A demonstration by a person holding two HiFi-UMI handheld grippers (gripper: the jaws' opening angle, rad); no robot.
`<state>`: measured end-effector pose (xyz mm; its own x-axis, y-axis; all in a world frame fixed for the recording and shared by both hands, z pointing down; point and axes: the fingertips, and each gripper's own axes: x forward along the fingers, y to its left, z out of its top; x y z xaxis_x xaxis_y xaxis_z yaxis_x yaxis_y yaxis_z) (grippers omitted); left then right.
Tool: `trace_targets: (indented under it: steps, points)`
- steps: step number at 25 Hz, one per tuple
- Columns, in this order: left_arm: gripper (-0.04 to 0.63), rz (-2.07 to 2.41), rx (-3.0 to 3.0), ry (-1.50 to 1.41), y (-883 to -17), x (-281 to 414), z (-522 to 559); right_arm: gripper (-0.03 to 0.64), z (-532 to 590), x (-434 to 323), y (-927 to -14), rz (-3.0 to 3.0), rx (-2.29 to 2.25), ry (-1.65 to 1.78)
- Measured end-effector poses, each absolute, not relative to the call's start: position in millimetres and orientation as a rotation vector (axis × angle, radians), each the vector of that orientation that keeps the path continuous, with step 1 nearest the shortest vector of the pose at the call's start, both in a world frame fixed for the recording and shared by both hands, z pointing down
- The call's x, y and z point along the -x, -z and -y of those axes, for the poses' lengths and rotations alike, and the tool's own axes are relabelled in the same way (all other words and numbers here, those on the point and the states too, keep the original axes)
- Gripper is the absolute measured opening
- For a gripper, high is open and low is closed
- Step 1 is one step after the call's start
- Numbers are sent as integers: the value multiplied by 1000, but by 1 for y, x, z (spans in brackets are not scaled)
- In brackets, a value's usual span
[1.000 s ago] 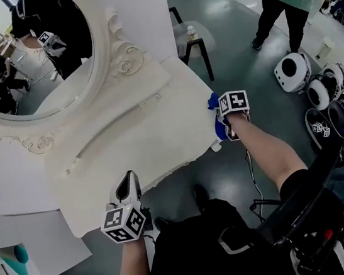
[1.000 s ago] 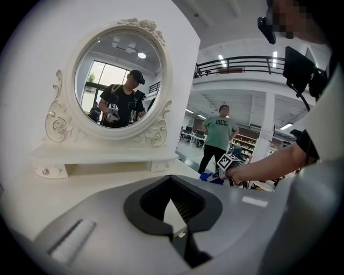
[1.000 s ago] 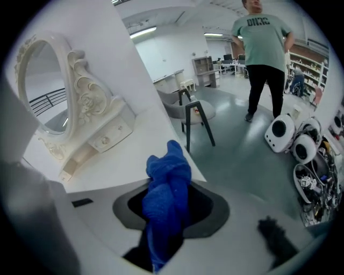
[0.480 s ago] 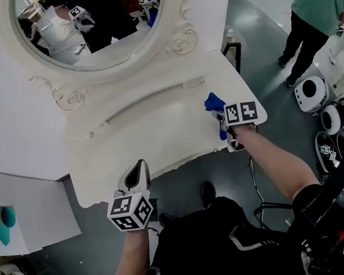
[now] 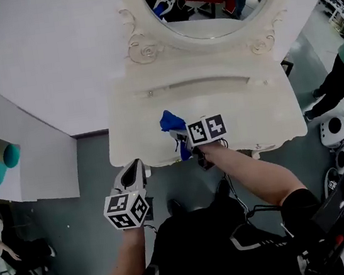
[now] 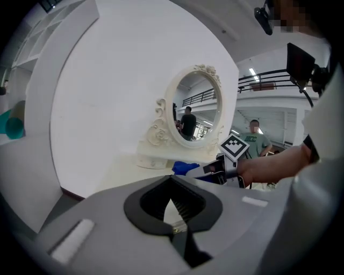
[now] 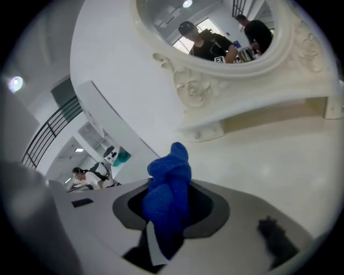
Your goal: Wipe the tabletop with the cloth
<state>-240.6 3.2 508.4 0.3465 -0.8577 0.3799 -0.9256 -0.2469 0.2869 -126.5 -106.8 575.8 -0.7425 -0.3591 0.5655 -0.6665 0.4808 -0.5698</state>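
the right tool (image 5: 184, 139) clamps the bunched blue cloth (image 5: 171, 122) over the table (image 5: 251, 113) near its front edge. the left tool (image 5: 131, 174) hangs off the table, jaws together, empty. so wadded, the cloth may wipe little, or snag and slip free.

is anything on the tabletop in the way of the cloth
Nothing visible. The right gripper has its jaws shut on the blue cloth near the tabletop front edge, and the surface looks bare up to the mirror base.
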Motion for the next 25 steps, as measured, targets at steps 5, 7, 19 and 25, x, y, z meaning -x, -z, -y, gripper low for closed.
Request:
trace_targets:
  steps: [5,7,19,25]
  points:
    - [8,1674,-2059,-181,-520,325,-41,132,78,261,-604,2363,-673,-1087]
    - [8,1708,-2017,-176,-523,353,-57,132,64,306,-617,2347,-609,-1077]
    - [8,1802,-1912,-151,-519,414,-88,132,45,377,-689,2170,-661,-1097]
    - [8,1767,-1953,-160,-516,393,-67,132,50,337,-690,2154,-709,-1109]
